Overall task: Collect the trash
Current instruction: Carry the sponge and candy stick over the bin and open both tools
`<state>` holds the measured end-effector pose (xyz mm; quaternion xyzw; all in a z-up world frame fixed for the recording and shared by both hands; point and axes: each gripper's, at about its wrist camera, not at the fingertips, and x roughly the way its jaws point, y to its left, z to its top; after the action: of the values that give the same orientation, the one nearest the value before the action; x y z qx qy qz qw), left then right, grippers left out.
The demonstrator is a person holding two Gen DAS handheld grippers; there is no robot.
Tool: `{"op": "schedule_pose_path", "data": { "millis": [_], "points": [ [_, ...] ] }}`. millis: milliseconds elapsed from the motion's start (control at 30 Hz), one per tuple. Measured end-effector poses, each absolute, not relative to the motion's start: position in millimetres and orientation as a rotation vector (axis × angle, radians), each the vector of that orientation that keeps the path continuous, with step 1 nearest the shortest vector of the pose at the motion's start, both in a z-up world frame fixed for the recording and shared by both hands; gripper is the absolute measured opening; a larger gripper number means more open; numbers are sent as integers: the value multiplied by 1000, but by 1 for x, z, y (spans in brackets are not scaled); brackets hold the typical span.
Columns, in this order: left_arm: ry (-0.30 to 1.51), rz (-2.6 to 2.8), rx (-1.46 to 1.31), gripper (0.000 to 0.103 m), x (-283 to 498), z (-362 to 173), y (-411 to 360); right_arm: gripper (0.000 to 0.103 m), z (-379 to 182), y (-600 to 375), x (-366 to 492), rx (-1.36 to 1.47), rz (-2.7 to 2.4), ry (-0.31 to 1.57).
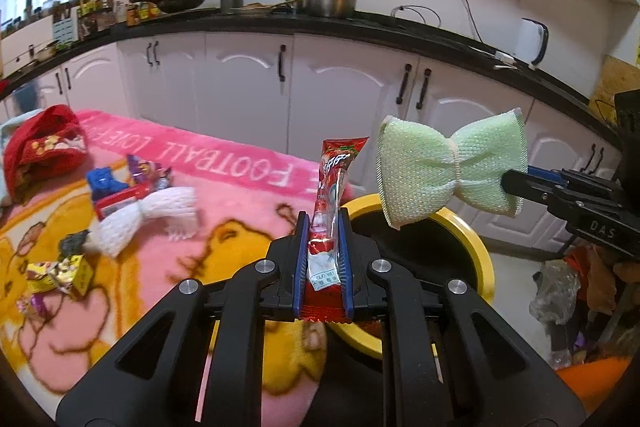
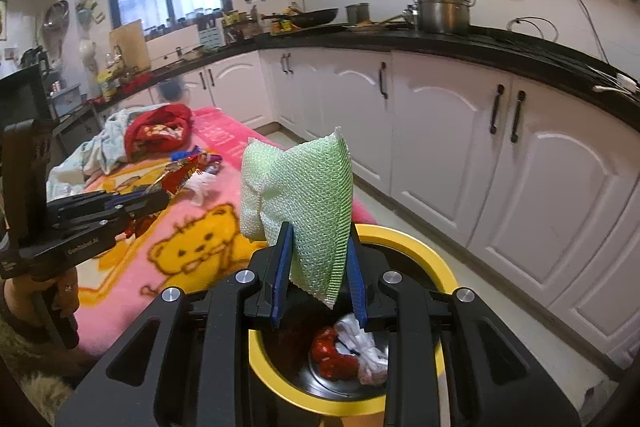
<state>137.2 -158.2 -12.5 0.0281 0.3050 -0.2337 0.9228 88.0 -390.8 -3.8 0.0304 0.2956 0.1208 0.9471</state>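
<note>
Right now I have both loads up over the bin and I judge this to be the drop-off step: my left gripper (image 1: 324, 227) is clamped narrow on a red snack wrapper (image 1: 334, 187) that stands up between the blue pads, and my right gripper (image 2: 320, 255) is pinched on a pale green mesh scouring pad (image 2: 304, 203), squeezed at its waist so it flares like a bow in the left wrist view. The yellow-rimmed bin (image 2: 404, 239) sits just beyond the edge of the pink cartoon blanket (image 1: 224, 179), and from the right wrist I can see down into it, where red and white crumpled trash (image 2: 348, 347) already lies on the bottom. The pad hangs over the bin mouth, so I think the right jaws could simply open; the wrapper looks to me nearer the rim on the blanket side, so I would carry the left hand a little further over the opening before I let go, or it may slide down outside. The two grippers are close together above one opening, which is the main thing in the way, so I would release one at a time. Still left on the blanket are a white foam fruit net (image 1: 140, 219), a blue and red packet (image 1: 112, 191), shiny candy wrappers (image 1: 56, 271) and a red cloth (image 1: 44, 147); whether the cloth counts as trash I cannot tell
</note>
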Motion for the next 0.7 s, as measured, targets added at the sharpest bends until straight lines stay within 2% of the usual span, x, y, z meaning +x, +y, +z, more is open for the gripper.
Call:
{"op": "schedule_pose_path", "data": {
  "millis": [700],
  "points": [
    [733,-610,102,9,154,-58,-230,25,-50,-440,92,87,128,734]
  ]
}}
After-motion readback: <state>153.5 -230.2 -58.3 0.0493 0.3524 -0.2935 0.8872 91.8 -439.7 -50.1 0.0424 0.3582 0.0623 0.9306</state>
